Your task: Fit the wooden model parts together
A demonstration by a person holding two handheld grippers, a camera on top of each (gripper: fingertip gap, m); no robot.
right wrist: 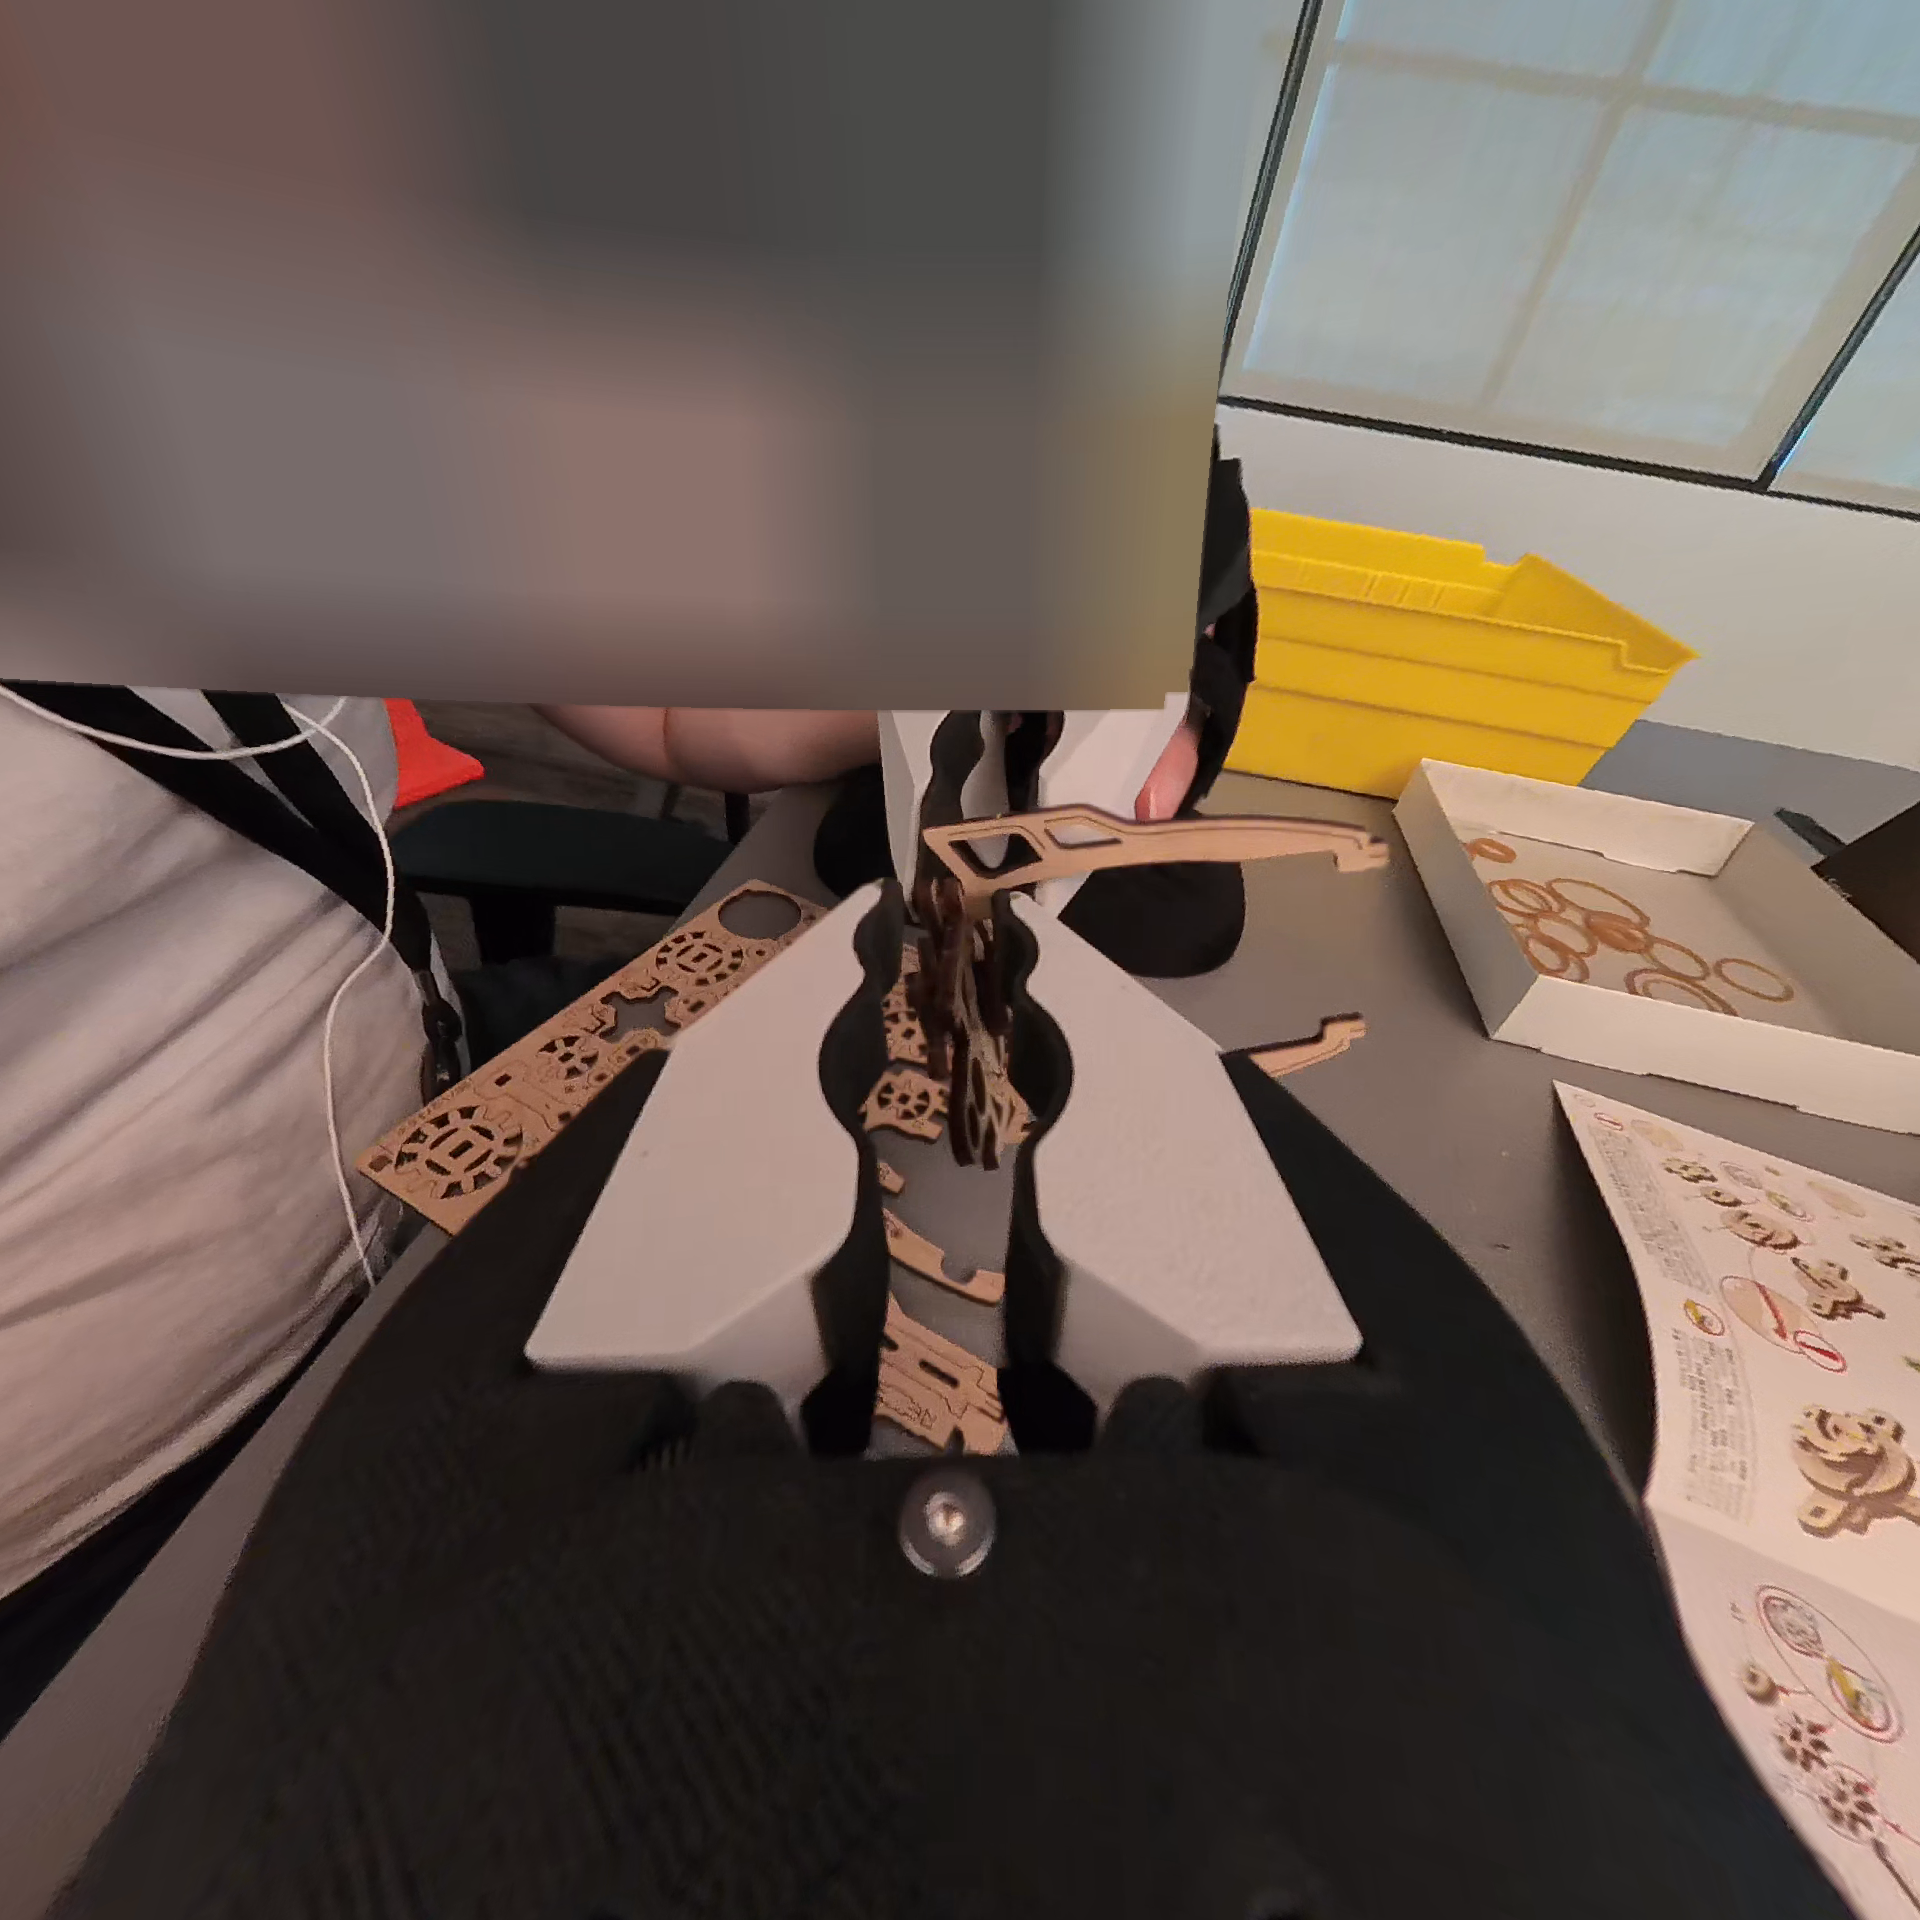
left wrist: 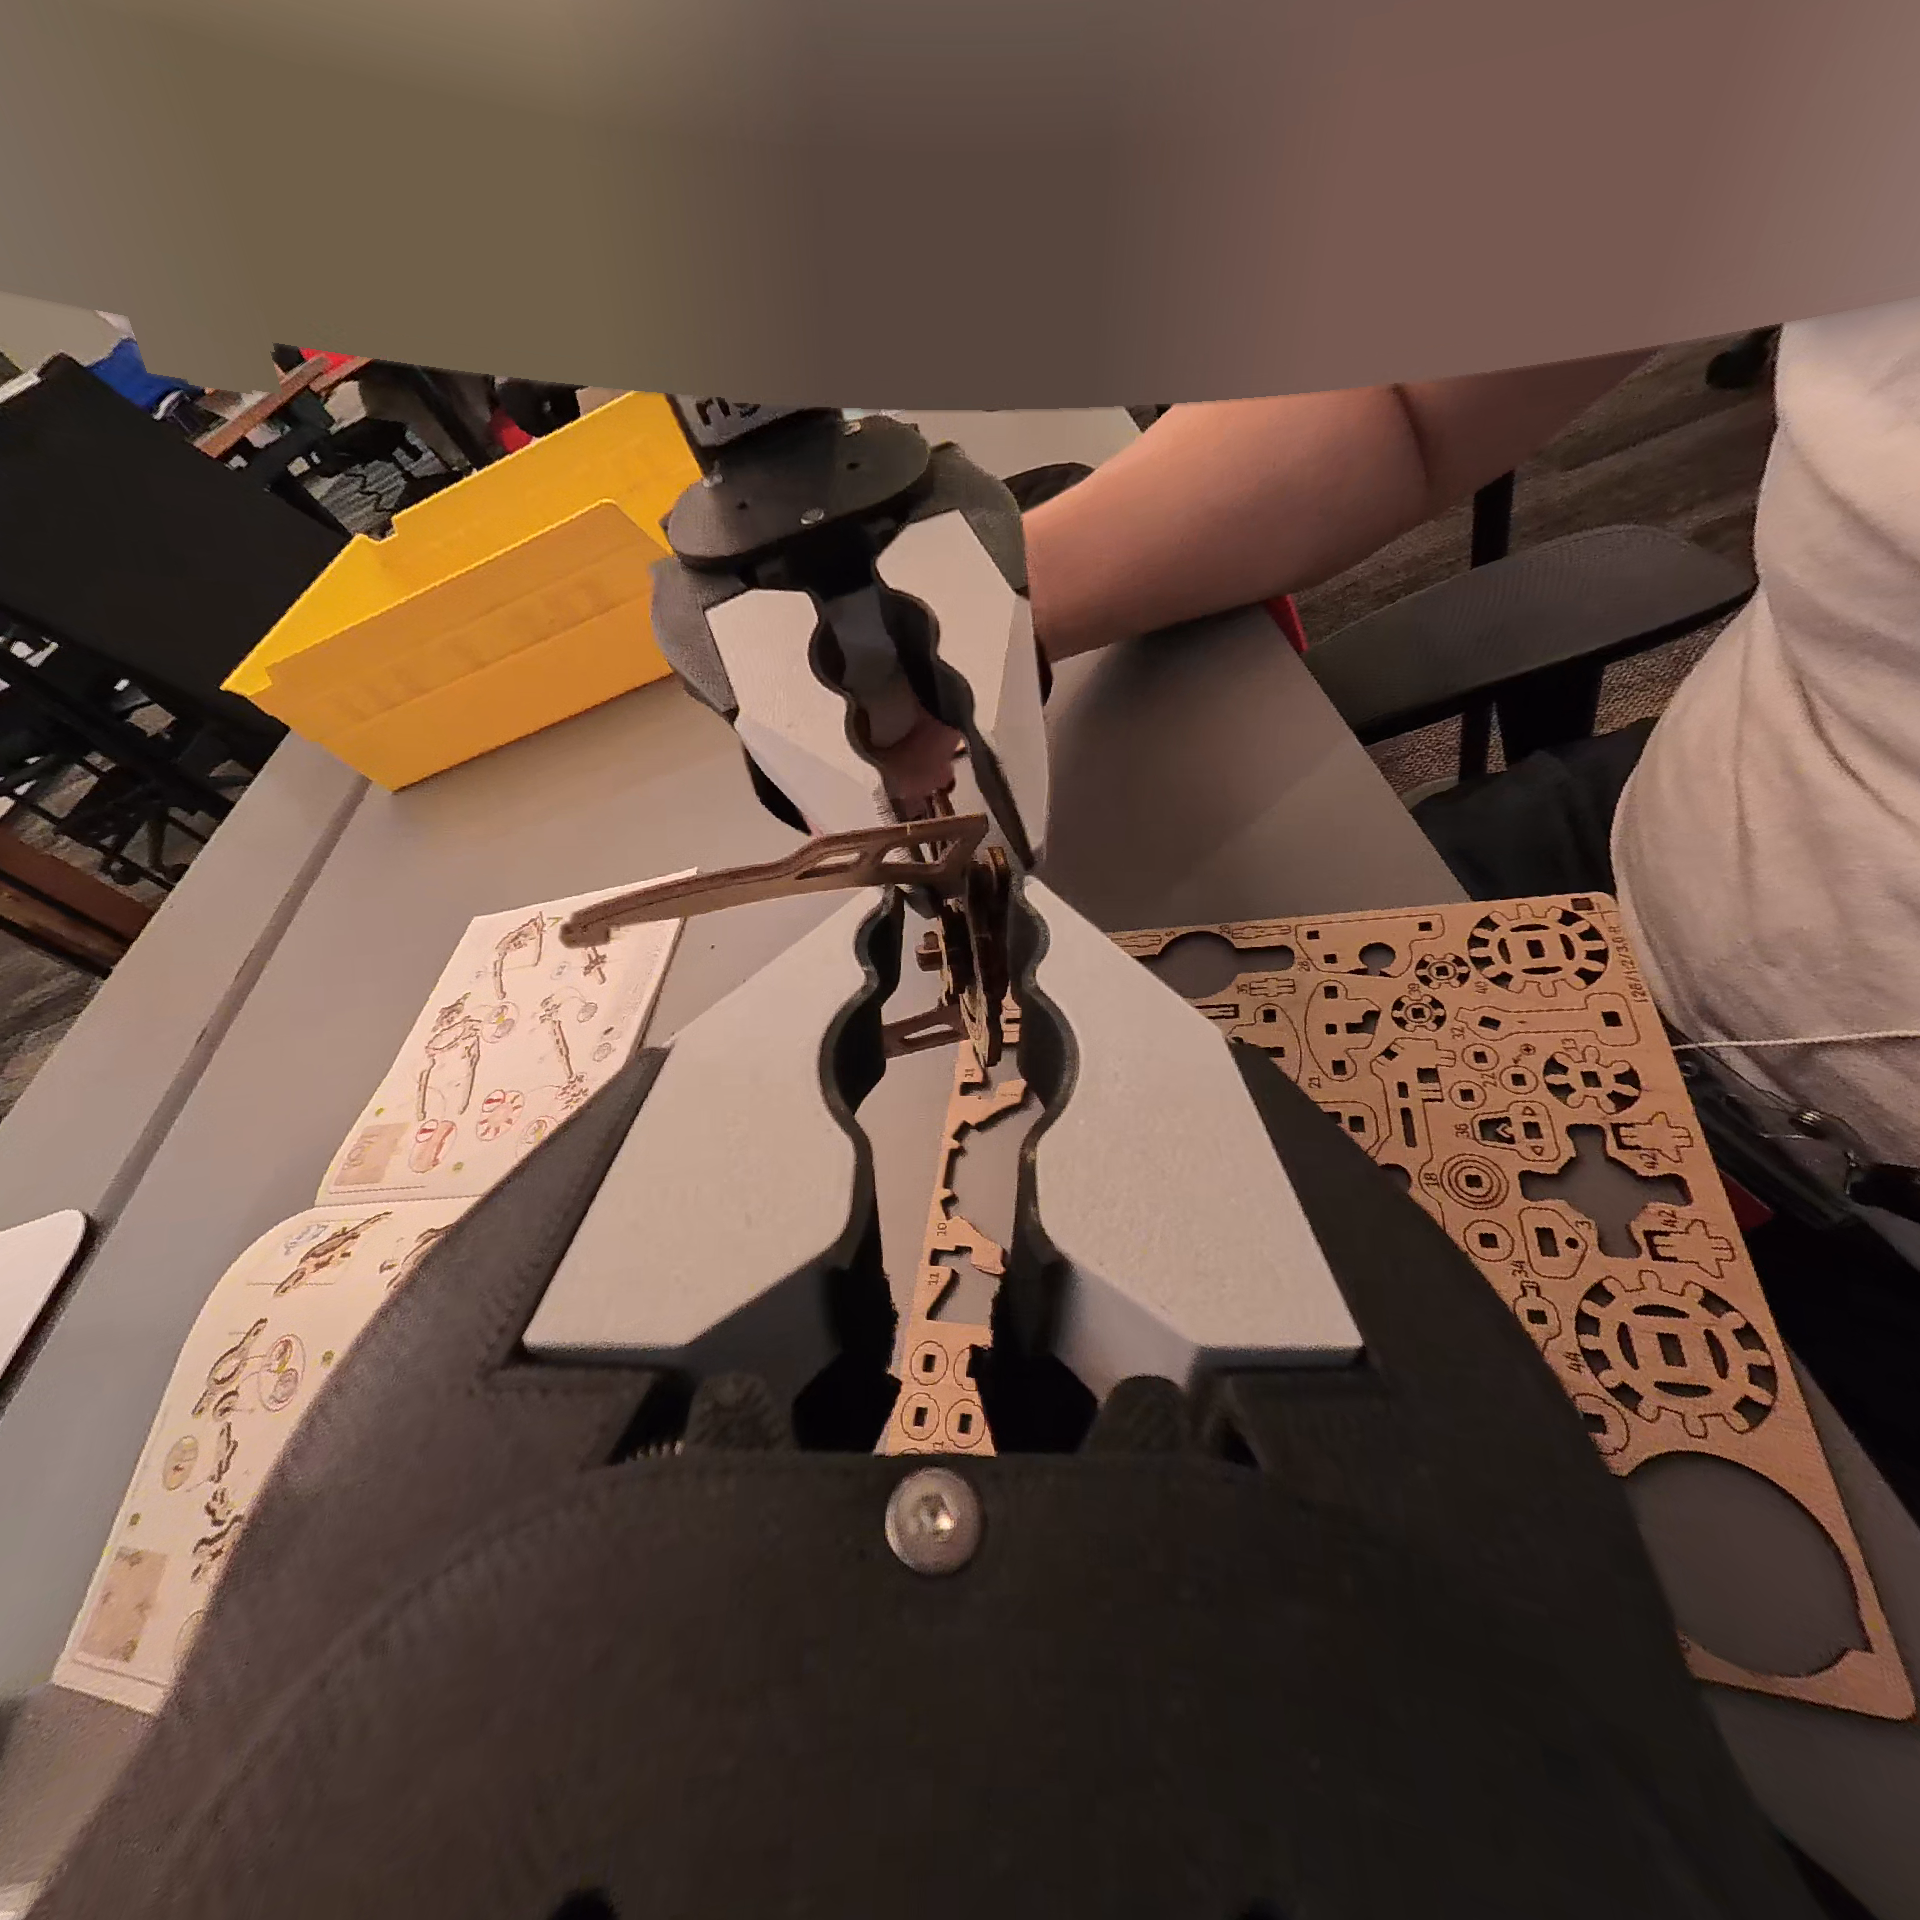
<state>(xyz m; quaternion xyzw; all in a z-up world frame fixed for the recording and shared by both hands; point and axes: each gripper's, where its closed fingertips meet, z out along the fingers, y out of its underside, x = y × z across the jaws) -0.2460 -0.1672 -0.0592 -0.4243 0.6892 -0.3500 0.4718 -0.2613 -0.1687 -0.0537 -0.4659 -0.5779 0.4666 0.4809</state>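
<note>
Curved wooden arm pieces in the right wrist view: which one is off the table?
The long arm with the two cut-out windows, held up level with the right gripper's tips. The other curved piece lies flat on the table, half hidden behind that gripper's finger.

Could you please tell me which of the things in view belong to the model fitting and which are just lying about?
In use:
- left gripper
- right gripper
- gear assembly with its long wooden arm, gripped from both sides
- cut-out parts sheet
- instruction sheets

Lying about:
- yellow bin
- white tray of rubber bands
- loose wooden strip
</note>
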